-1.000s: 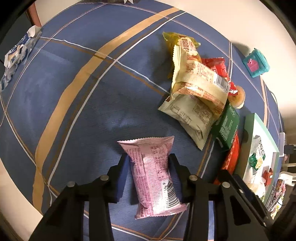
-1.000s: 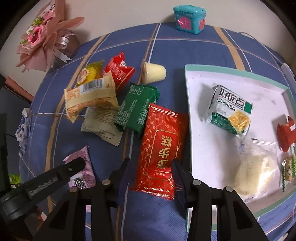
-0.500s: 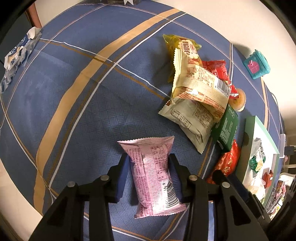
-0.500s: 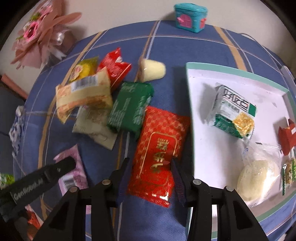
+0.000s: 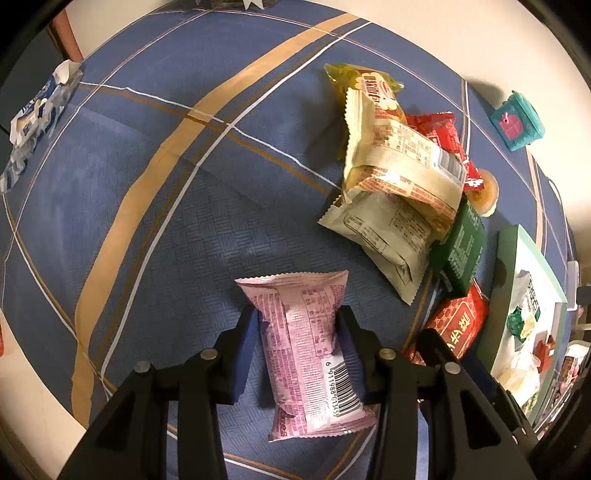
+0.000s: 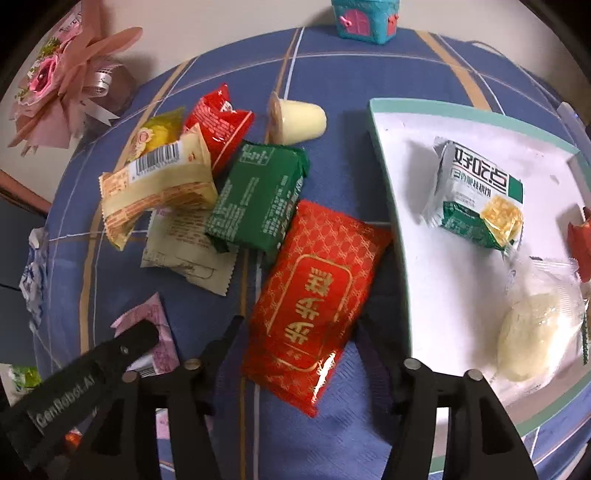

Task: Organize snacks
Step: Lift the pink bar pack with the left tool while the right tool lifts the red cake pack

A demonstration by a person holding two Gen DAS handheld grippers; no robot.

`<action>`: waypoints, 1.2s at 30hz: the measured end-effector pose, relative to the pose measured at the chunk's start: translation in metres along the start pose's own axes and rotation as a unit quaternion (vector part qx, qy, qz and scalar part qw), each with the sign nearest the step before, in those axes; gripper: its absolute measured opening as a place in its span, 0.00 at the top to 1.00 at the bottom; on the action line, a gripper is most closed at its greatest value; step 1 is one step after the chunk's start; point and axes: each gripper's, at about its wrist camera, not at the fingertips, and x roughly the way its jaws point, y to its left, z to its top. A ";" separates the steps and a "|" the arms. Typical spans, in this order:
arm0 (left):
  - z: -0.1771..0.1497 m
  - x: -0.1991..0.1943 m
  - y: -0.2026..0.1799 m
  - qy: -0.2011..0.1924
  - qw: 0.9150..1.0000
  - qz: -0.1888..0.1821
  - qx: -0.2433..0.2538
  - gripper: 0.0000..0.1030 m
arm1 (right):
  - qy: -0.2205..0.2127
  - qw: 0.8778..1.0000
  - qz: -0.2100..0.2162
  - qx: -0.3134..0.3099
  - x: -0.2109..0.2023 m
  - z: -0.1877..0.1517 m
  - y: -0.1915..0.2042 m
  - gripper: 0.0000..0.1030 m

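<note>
My left gripper point(image 5: 298, 321) is shut on a pink snack packet point(image 5: 306, 343), held over the blue tablecloth; the packet also shows in the right wrist view point(image 6: 147, 325). My right gripper point(image 6: 299, 332) is open, its jaws either side of the near end of a red packet with gold print point(image 6: 314, 291), which lies on the cloth left of the white tray point(image 6: 443, 302). The tray holds a green-and-white cracker packet point(image 6: 476, 195), a clear bag with a pale bun point(image 6: 535, 332) and a red item at its right edge.
A pile of snacks lies beyond the red packet: green packet point(image 6: 258, 199), cream packets point(image 6: 159, 188), small red packet point(image 6: 218, 125), yellow packet point(image 6: 159, 133), jelly cup point(image 6: 295, 118). A teal toy house point(image 6: 365, 14) and pink bouquet point(image 6: 59, 77) stand at the back.
My right gripper has moved forward and opened wider around the red packet's near end. My left gripper has closed in on the pink packet.
</note>
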 end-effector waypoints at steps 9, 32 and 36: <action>0.001 0.006 0.001 0.001 1.000 0.007 0.001 0.54 | -0.021 0.999 -0.032 -0.013 0.009 0.002 0.023 0.36; 0.000 0.014 -0.010 0.007 0.999 0.048 0.014 0.53 | -0.012 0.996 -0.065 -0.064 0.008 -0.039 0.037 0.49; -0.002 0.013 -0.016 0.005 0.999 0.049 0.023 0.55 | 0.005 0.996 -0.059 -0.071 0.007 -0.049 0.034 0.49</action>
